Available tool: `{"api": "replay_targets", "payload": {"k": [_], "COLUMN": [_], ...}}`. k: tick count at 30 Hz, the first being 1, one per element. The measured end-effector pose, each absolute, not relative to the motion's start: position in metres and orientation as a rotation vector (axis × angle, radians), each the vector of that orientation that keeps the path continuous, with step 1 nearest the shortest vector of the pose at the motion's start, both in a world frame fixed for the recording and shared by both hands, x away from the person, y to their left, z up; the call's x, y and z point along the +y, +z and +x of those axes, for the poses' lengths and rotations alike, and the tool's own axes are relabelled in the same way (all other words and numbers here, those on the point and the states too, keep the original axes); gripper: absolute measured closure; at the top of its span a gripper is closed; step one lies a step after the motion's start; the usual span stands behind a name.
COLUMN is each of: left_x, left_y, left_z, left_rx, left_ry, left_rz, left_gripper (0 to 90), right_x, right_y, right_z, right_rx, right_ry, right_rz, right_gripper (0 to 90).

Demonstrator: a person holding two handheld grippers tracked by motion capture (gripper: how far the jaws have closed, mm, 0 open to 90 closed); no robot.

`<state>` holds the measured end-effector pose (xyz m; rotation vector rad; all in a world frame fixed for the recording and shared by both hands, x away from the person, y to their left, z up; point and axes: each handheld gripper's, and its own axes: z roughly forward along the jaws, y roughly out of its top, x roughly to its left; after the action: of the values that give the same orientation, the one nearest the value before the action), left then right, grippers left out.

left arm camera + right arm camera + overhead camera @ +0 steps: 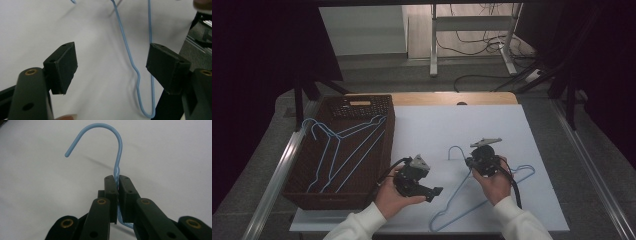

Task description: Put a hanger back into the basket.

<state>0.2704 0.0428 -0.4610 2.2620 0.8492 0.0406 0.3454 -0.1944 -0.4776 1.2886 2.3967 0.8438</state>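
Note:
A light blue wire hanger (455,192) lies on the white sheet (437,125), hook (117,140) pointing away from me. My right gripper (472,161) is shut on the hanger's twisted neck just below the hook; in the right gripper view (118,187) both pads press on the wire. My left gripper (437,192) is held in the left hand, left of the hanger's lower end, jaws pointing right. In the left gripper view (112,67) the jaws stand wide apart with nothing gripped, and the hanger's wire (128,53) lies on the sheet beyond them.
A dark brown woven basket (312,175) stands at the left of the table, with two more blue hangers (347,150) lying across it. The wooden tabletop (452,98) shows past the sheet's far edge. Metal rails run along both sides.

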Motion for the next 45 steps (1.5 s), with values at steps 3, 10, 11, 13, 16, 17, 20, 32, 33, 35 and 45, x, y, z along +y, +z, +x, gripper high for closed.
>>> {"api": "replay_targets", "payload": {"k": [3,10,11,13,16,17,20,32,33,35,45], "left_x": [0.032,0.015,0.013,0.009,0.002,-0.002,-0.010,-0.009,-0.008,-0.002,0.026], "left_y": [-0.471,-0.487,-0.489,-0.494,-0.500,-0.502,-0.509,-0.509,-0.507,-0.500,-0.468], "left_z": [0.274,0.279,0.280,0.282,0.285,0.285,0.288,0.295,0.295,0.295,0.289], "left_rx": [0.848,0.843,0.844,0.845,0.856,0.866,0.863,0.873,0.878,0.876,0.860], "left_ry": [0.037,-0.055,-0.064,-0.082,-0.110,-0.104,-0.106,-0.206,-0.211,-0.217,-0.204], "left_rz": [2.275,2.290,2.292,2.287,2.276,2.273,2.296,2.230,2.213,2.180,2.096], "left_gripper": [27.1,27.4,27.5,28.3,30.7,32.6,39.9,84.7,86.3,86.5,86.6], "right_x": [-0.195,-0.196,-0.196,-0.197,-0.197,-0.197,-0.198,-0.207,-0.210,-0.215,-0.245], "right_y": [-0.477,-0.475,-0.475,-0.474,-0.474,-0.473,-0.473,-0.463,-0.461,-0.459,-0.447], "right_z": [0.345,0.344,0.343,0.343,0.343,0.343,0.343,0.339,0.339,0.338,0.316], "right_rx": [2.394,2.387,2.385,2.383,2.377,2.377,2.372,2.337,2.339,2.332,2.332], "right_ry": [0.852,0.865,0.867,0.870,0.876,0.878,0.881,0.984,1.024,1.085,1.326], "right_rz": [1.290,1.286,1.287,1.288,1.293,1.293,1.294,1.309,1.307,1.316,1.216], "right_gripper": [85.1,85.1,85.1,85.1,85.1,85.1,85.1,80.0,72.6,63.1,30.4]}}
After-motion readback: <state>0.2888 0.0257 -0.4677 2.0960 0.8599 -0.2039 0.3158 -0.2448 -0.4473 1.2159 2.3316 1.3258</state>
